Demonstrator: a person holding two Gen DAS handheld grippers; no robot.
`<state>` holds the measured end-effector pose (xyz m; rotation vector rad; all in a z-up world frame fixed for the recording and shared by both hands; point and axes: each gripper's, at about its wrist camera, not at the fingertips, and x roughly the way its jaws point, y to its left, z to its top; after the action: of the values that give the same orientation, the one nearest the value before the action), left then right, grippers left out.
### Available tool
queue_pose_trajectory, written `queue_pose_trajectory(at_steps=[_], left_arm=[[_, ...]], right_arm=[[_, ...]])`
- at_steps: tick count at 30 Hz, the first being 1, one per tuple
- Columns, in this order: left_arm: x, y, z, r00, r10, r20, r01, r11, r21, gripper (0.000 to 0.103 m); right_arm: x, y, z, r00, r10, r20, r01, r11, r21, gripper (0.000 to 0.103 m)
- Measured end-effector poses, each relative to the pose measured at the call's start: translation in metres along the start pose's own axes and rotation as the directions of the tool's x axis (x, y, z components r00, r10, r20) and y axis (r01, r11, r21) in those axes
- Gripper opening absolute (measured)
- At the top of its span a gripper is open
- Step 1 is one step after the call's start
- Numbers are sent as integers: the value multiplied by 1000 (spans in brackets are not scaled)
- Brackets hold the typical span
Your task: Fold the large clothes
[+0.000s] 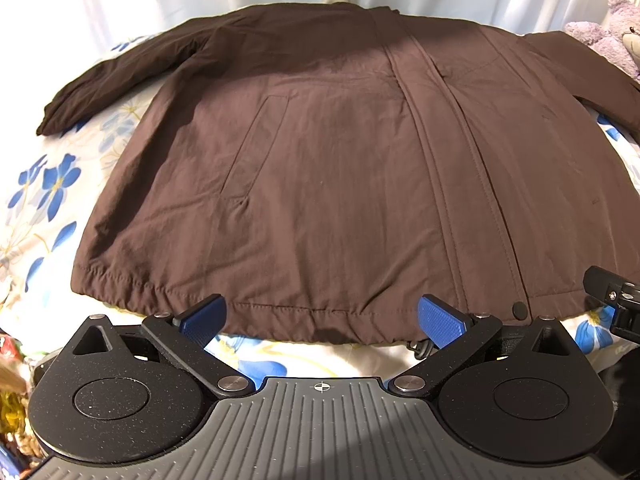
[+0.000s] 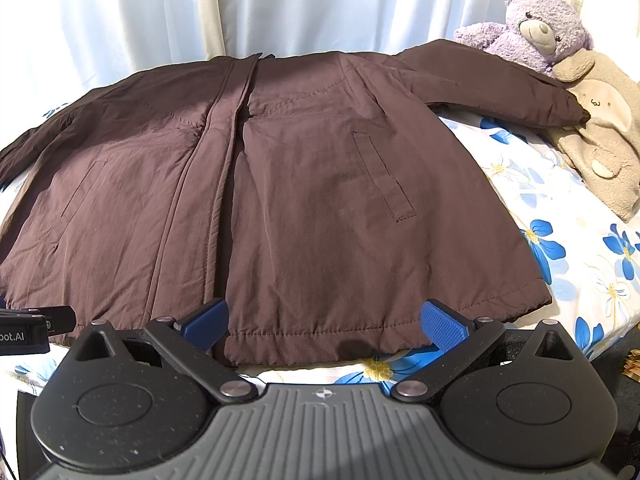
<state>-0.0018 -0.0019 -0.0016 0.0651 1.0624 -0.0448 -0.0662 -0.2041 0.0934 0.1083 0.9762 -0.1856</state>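
Folding has not been begun, as far as can be judged: the brown jacket point(image 1: 320, 168) is spread flat and front-up on the floral bedsheet point(image 1: 44, 200), placket closed, both sleeves stretched out sideways from the body. No fold is seen in the body or sleeves, so every step is left to do. The left gripper point(image 1: 322, 318) is held just short of the jacket's hem, its blue fingers point(image 1: 204, 316) spread wide with nothing between them. The right gripper point(image 2: 324, 320) is held likewise at the hem, further toward the jacket's other side, jaws wide and empty. Both are pointed along the jacket toward its collar. A purple teddy bear point(image 2: 536, 32) and a beige plush toy point(image 2: 600, 128) lie by the jacket's far sleeve cuff.
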Motion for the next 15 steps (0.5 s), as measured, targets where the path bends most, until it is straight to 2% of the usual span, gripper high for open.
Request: queue_pose_trajectory(at_steps=[15], left_arm=[[1,2,-3,1000,-1,-2,1,1000,-4,103]], right_arm=[[2,-1,-1,1000,-1,6,1,1000,15,102]])
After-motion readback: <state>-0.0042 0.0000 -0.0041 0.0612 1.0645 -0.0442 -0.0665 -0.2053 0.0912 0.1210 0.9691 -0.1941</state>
